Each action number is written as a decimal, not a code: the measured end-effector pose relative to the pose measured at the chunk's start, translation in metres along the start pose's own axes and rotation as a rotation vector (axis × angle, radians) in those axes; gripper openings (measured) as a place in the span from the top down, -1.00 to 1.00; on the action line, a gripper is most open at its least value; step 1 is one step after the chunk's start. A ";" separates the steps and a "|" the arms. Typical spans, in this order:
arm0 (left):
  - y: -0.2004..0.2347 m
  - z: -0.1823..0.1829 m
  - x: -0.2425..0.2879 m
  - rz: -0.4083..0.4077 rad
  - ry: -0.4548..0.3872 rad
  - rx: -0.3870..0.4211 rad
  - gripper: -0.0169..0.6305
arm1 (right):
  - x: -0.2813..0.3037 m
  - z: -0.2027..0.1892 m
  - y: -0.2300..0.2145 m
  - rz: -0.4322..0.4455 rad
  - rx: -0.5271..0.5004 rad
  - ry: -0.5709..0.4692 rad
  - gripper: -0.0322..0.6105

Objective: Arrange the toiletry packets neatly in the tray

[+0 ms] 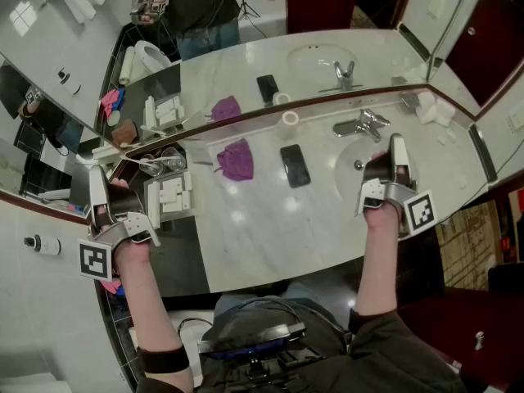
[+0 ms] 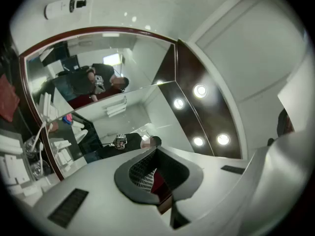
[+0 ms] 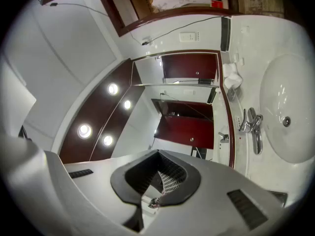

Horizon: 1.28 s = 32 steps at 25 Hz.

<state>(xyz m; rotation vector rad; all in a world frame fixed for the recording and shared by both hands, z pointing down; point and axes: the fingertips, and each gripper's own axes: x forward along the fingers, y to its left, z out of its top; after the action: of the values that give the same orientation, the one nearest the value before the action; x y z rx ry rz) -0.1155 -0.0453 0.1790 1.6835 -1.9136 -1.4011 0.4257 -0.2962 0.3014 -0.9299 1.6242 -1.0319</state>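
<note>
A small dark tray (image 1: 150, 210) stands on the counter's left part, with several white toiletry packets (image 1: 173, 193) in it. My left gripper (image 1: 97, 175) is just left of the tray, held upright, shut and empty. My right gripper (image 1: 398, 144) hovers over the sink basin (image 1: 350, 173) at the right, also shut with nothing in it. The left gripper view shows the shut gripper (image 2: 156, 180) pointing up at the mirror and ceiling lights, with white packets (image 2: 14, 167) at its lower left edge. The right gripper view shows the shut gripper (image 3: 158, 182) beside the basin (image 3: 291, 113).
A purple cloth (image 1: 236, 160), a black phone (image 1: 295, 165) and a tape ring (image 1: 290, 119) lie on the marble counter (image 1: 270, 219). Glass tumblers (image 1: 164, 164) stand behind the tray. A chrome faucet (image 1: 360, 124) sits at the mirror wall. The person's reflection shows in the mirror.
</note>
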 end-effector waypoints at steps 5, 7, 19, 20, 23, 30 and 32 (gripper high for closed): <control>0.006 0.001 -0.008 0.020 0.121 0.199 0.95 | 0.011 -0.061 0.007 -0.002 -0.135 0.160 0.89; 0.015 0.009 -0.013 0.043 0.161 0.277 0.95 | 0.012 -0.088 0.014 0.005 -0.191 0.219 0.89; 0.101 0.051 -0.043 0.169 0.432 0.807 0.95 | 0.003 -0.269 0.055 0.050 -0.672 0.574 0.89; 0.110 0.054 -0.044 0.174 0.445 0.808 0.95 | 0.001 -0.284 0.058 0.061 -0.729 0.604 0.89; 0.134 0.062 -0.050 0.195 0.495 0.834 0.95 | -0.010 -0.331 0.059 0.094 -0.867 0.696 0.89; 0.204 0.072 -0.082 0.267 0.608 0.892 0.95 | -0.043 -0.432 0.033 0.168 -1.107 0.917 0.88; 0.223 0.074 -0.093 0.288 0.635 0.897 0.95 | -0.055 -0.459 0.023 0.189 -1.146 0.979 0.88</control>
<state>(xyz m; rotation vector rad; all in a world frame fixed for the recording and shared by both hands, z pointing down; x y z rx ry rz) -0.2813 0.0446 0.3477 1.7246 -2.3360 0.1849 -0.0054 -0.1471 0.3798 -0.9515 3.2070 -0.2999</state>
